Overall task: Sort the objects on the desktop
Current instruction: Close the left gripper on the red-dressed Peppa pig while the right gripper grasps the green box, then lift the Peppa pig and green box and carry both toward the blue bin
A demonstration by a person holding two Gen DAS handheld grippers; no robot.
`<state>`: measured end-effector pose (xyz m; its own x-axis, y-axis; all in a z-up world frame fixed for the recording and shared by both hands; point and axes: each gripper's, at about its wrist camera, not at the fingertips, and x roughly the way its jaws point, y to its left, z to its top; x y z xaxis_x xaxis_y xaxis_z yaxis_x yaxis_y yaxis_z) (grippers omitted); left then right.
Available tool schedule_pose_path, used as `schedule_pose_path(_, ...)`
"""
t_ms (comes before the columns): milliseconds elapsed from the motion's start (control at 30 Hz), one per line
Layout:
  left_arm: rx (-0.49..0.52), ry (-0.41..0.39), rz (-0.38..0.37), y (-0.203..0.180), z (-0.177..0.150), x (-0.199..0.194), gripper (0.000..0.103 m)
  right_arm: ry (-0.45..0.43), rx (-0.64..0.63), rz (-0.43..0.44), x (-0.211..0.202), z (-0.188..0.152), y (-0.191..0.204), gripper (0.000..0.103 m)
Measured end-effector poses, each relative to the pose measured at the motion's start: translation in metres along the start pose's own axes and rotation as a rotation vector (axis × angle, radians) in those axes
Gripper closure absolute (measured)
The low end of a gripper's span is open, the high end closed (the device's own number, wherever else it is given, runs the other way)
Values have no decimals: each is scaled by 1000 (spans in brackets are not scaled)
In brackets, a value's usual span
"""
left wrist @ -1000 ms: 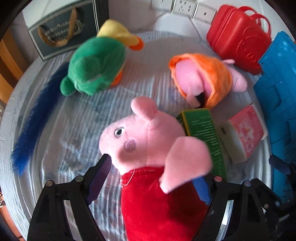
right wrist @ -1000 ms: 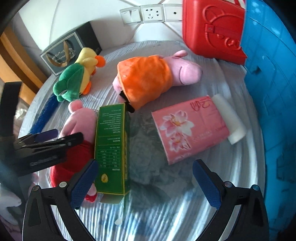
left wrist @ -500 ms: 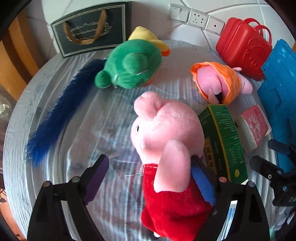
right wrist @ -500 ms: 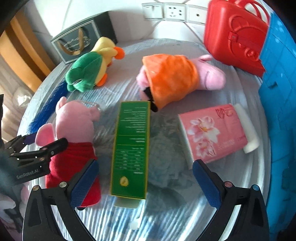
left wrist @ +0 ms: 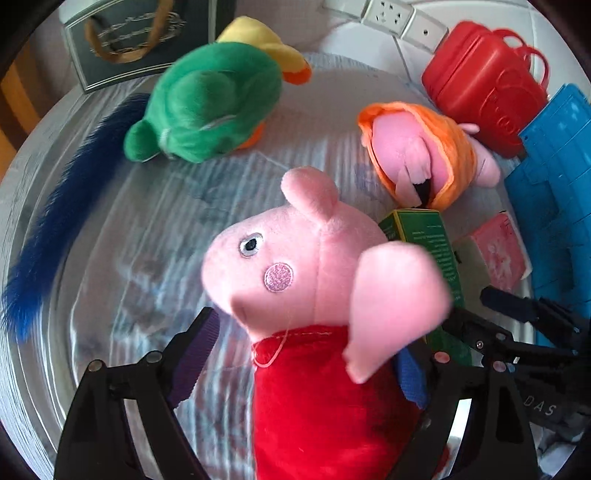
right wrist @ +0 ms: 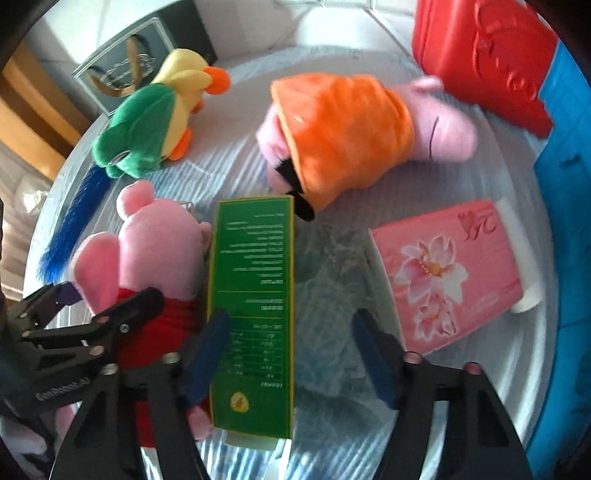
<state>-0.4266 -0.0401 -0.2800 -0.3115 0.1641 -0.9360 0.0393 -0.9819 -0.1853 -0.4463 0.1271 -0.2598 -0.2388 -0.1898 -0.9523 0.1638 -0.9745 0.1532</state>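
Left wrist view: left hand-held gripper (left wrist: 299, 354) spread wide, astride the pig (left wrist: 314, 280) in its red dress; blue pad against the dress on the right, purple pad clear of it on the left, so no grip; pig lies on the desk (left wrist: 122, 236), head pointing away from the camera. Beyond it, a green parrot (left wrist: 210, 103) with a blue tail (left wrist: 62, 206); an orange-dressed pig (left wrist: 417, 155) on its side; a red case (left wrist: 480, 85) and blue crate (left wrist: 550, 192) at the right edge; a dark gift bag (left wrist: 136, 37) at the back; a socket strip (left wrist: 391, 18) on the wall.

Right wrist view: right hand-held gripper (right wrist: 291, 354) closing, jaws about half apart; the green box (right wrist: 255, 302) lies flat between them, lengthwise toward the camera; left pad at the box's left edge, contact uncertain; right pad clear of it, with bare cloth between. Box just beside the pig (right wrist: 155, 243), touching it on the left; its far end near the orange-dressed pig's (right wrist: 343, 133) feet. Pink tissue pack (right wrist: 447, 273) flat to the right, apart from the box; left hand-held gripper (right wrist: 107, 299) visible at the lower left, around the pig's red dress.
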Motion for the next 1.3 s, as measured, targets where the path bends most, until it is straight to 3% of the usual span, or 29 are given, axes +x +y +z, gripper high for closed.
schedule_pose_path(100,17,3,7,-3,2,2,15,8,26,39,2,4,-9,39)
schedule_pose_path(233,78,-42,66,3,-7,-16,15,10,-31,1,0,6,1,39)
schedule_pose_path(400,58,-49,76,25,-13,-31,15,11,-48,36,5,5,13,33)
schedule_pose_path(500,58,-51,86,20,-13,-29,15,24,-70,-4,13,10,22,30)
schedule_pose_path(567,51,-48,85,16,-12,-26,15,47,-103,-32,22,7,26,34)
schedule_pose_path(600,43,-45,82,13,-10,-24,15,50,-101,-40,23,4,23,49)
schedule_pose_path(633,38,-43,79,10,-8,-22,15,54,-88,-30,23,0,18,51)
schedule_pose_path(900,53,10,68,-16,7,5,15,59,1,-27,9,-24,-23,49)
schedule_pose_path(1200,102,54,165,-26,16,28,9,65,6,-24,16,-25,-24,44)
schedule_pose_path(1300,71,13,140,-21,8,14,18,46,-16,-42,12,-30,-21,50)
